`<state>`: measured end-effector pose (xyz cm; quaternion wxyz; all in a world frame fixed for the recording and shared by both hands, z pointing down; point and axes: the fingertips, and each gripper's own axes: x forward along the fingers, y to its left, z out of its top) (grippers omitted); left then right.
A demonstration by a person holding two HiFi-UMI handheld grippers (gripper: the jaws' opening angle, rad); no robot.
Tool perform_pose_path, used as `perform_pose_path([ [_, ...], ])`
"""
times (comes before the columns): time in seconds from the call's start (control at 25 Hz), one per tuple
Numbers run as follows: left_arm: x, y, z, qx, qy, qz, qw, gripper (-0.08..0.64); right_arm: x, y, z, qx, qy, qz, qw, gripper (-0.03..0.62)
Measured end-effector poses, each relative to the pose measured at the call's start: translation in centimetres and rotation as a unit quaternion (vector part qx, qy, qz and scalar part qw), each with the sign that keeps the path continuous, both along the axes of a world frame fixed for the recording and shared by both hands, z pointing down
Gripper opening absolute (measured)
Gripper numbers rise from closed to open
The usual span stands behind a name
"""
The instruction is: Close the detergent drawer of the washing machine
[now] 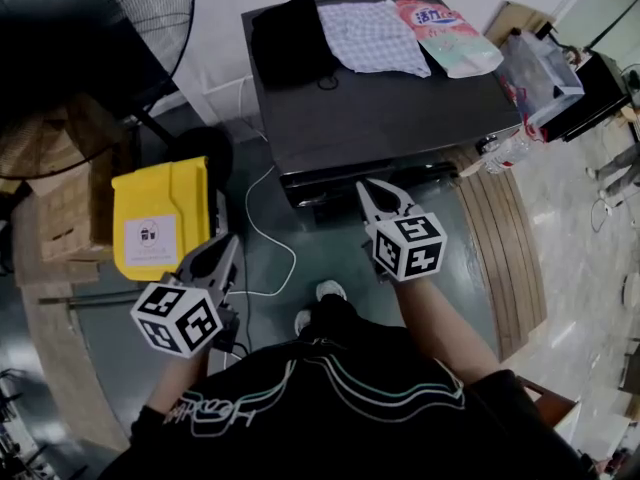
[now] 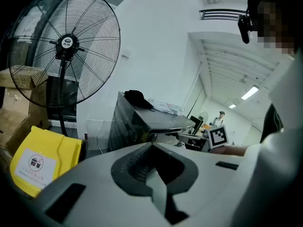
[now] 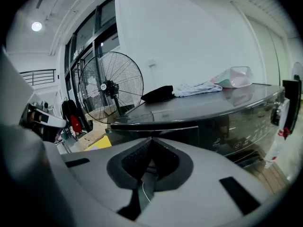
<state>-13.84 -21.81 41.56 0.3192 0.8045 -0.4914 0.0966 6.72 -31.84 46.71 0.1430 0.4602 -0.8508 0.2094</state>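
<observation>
Near a fan, the washer's drawer juts out; the right gripper, clenched empty like the left gripper, should push it squarely.

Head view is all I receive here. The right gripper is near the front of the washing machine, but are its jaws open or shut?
Observer: In the right gripper view, the right gripper has its jaws together, with nothing between them.
Operator: Is the detergent drawer out? From above I cannot judge it.
Observer: Yes. The left gripper view shows the washing machine from the side, and the detergent drawer sticks out of its front.
</observation>
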Motion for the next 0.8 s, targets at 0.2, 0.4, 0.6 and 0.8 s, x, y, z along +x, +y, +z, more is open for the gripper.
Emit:
perform_pose_path([
  [0.2,-0.2,-0.2,0.1,-0.003,0.0,-0.003,1.0,0.023,-0.1,-0.3,-0.1,0.001,0.005,-0.004,1.0,0.025],
  [0.4,-0.3,-0.7,0.0,0.0,0.0,-0.005,1.0,0.023,-0.1,-0.4,0.0,0.003,0.008,-0.006,1.0,0.026],
  [0.6,-0.4,-1.0,0.1,-0.003,-0.001,-0.007,1.0,0.023,-0.2,-0.6,0.0,0.002,0.008,-0.009,1.0,0.025],
  [0.8,-0.4,-1.3,0.3,-0.004,0.0,-0.008,1.0,0.023,-0.3,-0.6,0.0,0.004,0.011,-0.013,1.0,0.025],
])
